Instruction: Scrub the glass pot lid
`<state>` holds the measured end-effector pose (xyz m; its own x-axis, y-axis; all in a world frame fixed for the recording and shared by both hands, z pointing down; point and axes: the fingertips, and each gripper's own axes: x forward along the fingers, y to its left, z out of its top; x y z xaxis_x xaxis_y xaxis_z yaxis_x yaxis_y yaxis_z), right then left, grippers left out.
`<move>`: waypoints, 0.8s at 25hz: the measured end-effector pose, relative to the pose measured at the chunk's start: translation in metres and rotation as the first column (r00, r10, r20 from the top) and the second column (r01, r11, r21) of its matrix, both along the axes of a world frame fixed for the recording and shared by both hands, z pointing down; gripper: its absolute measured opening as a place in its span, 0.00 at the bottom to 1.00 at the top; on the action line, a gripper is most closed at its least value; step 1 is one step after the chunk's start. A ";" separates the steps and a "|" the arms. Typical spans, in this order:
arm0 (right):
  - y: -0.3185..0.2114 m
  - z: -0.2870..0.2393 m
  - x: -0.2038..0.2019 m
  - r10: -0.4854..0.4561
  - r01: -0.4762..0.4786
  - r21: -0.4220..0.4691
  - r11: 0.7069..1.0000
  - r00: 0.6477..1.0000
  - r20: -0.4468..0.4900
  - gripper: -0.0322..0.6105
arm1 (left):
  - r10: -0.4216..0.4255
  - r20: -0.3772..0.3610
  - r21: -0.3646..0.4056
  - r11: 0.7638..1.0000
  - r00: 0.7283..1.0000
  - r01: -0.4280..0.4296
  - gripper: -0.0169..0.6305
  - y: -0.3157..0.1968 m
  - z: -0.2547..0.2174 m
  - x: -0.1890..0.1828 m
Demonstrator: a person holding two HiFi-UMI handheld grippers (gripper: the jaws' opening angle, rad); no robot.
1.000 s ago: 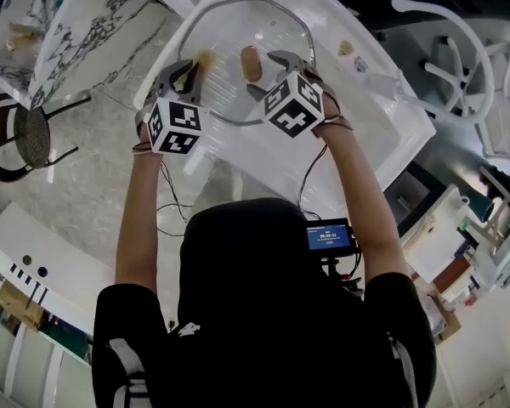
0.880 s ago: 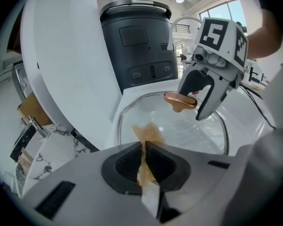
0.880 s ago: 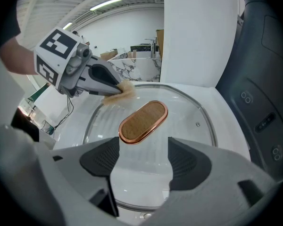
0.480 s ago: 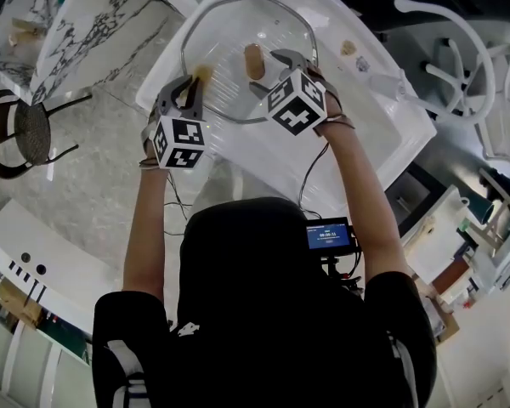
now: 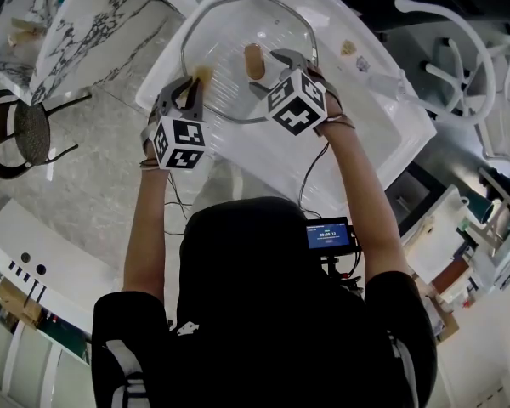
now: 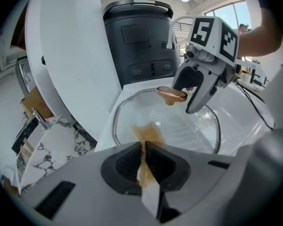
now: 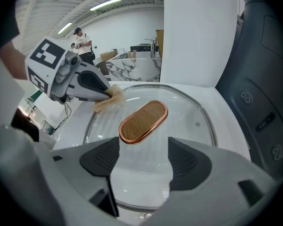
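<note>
A: Lid position?

B: The glass pot lid (image 5: 225, 28) lies flat on the white table (image 5: 382, 121), far from the person. Its copper-rimmed oval handle (image 5: 253, 60) faces up at its middle.

A: Left gripper?

B: The left gripper (image 6: 142, 149) shows in its own view with jaws pressed together on a brown scrub pad (image 6: 148, 132). The pad's free end rests on the glass just inside the left rim. The head view gives only a brown smudge there, so the clamp is not readable from it.

A: Right?

B: The right gripper (image 7: 144, 157) has its jaws wide apart, with only glass between them and nothing held. The handle lies just ahead of the gap. I cannot tell whether the tips touch the lid. In the left gripper view its fingers sit close beside the handle.

A: Surroundings?

B: A dark appliance (image 6: 141, 36) stands close beyond the lid and is plain in both gripper views. Only the right gripper view shows a marble counter (image 7: 132, 69) and a standing person (image 7: 82, 41), both far off. Only the head view shows a dark round stool (image 5: 21, 138) on the floor at left and a white chair (image 5: 455, 58) at right.

A: Obstructions?

B: The wearer's head (image 5: 255, 253) and a small monitor (image 5: 330, 236) fill the near half of the head view. The marker cubes (image 5: 180, 143) cover the lid's near rim.
</note>
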<state>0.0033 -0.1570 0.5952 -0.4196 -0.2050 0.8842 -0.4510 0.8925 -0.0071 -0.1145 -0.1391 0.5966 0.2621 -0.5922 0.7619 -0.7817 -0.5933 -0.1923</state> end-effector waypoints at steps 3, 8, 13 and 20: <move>0.000 0.000 0.000 0.000 0.000 0.003 1.000 1.000 0.002 0.53 | 0.005 0.000 -0.011 1.000 1.000 -0.005 0.05 0.000 0.000 0.000; 0.000 0.000 0.000 0.002 -0.002 0.004 1.000 1.000 0.002 0.53 | 0.026 0.004 -0.033 0.999 1.000 -0.026 0.05 -0.003 0.000 0.001; 0.000 0.000 0.000 0.003 -0.003 0.005 1.000 1.000 0.003 0.53 | 0.044 0.028 -0.007 0.999 0.999 -0.044 0.05 -0.011 -0.001 0.003; 0.000 0.000 0.000 0.003 -0.003 0.007 1.000 1.000 0.006 0.53 | 0.042 0.018 0.006 0.999 0.999 -0.042 0.05 -0.030 -0.006 0.005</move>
<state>0.0038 -0.1573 0.5949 -0.4244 -0.2122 0.8803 -0.4537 0.8911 -0.0039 -0.1097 -0.1694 0.5905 0.2728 -0.5863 0.7628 -0.7526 -0.6239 -0.2104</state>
